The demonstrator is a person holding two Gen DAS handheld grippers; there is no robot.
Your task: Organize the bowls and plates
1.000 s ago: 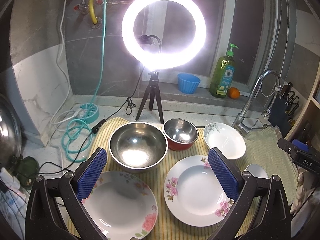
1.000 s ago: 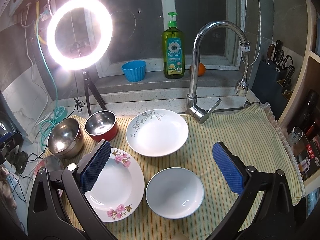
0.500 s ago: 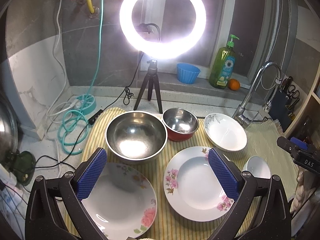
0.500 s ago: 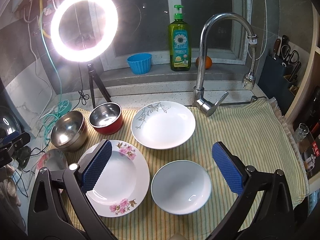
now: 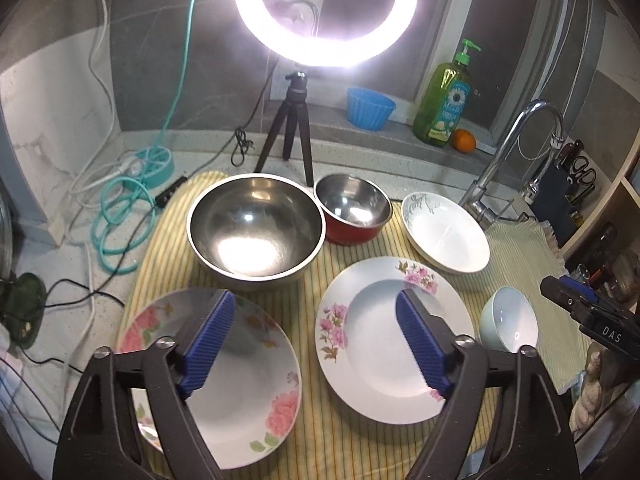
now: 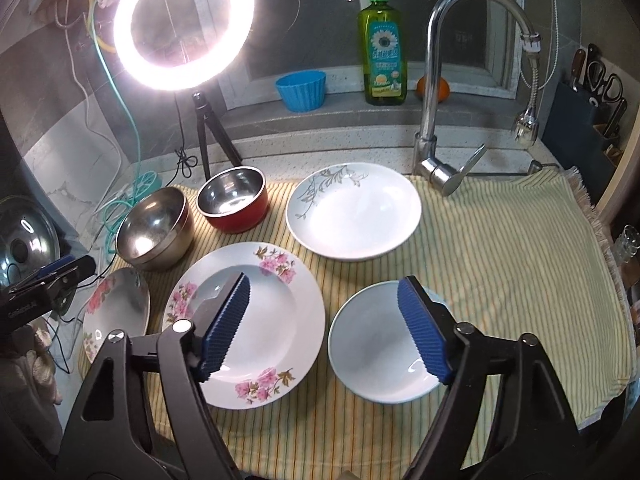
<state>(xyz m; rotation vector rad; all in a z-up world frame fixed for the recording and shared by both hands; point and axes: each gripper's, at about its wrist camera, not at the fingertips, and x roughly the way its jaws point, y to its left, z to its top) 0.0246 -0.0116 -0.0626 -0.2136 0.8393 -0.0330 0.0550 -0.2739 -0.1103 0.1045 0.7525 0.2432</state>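
On a striped cloth lie a rose-patterned plate [image 5: 240,392], a pink-flower plate [image 5: 376,340] [image 6: 272,320], a leaf-patterned white plate [image 5: 448,232] [image 6: 356,212], a small white bowl [image 5: 508,320] [image 6: 380,348], a large steel bowl [image 5: 256,228] [image 6: 154,228] and a red steel-lined bowl [image 5: 352,210] [image 6: 234,200]. My left gripper [image 5: 312,344] is open and empty above the gap between the two flowered plates. My right gripper [image 6: 324,328] is open and empty above the gap between the pink-flower plate and the small white bowl.
A ring light on a tripod [image 5: 296,136] stands behind the bowls. A faucet [image 6: 436,128] rises at the back right. A soap bottle [image 6: 384,52], blue cup [image 6: 302,86] and orange sit on the sill. Cables [image 5: 120,216] lie left of the cloth.
Both grippers have tilted and moved down and forward over the dishes, so the plates sit larger and higher in view. The jaws of both have narrowed somewhat. No dish has moved.
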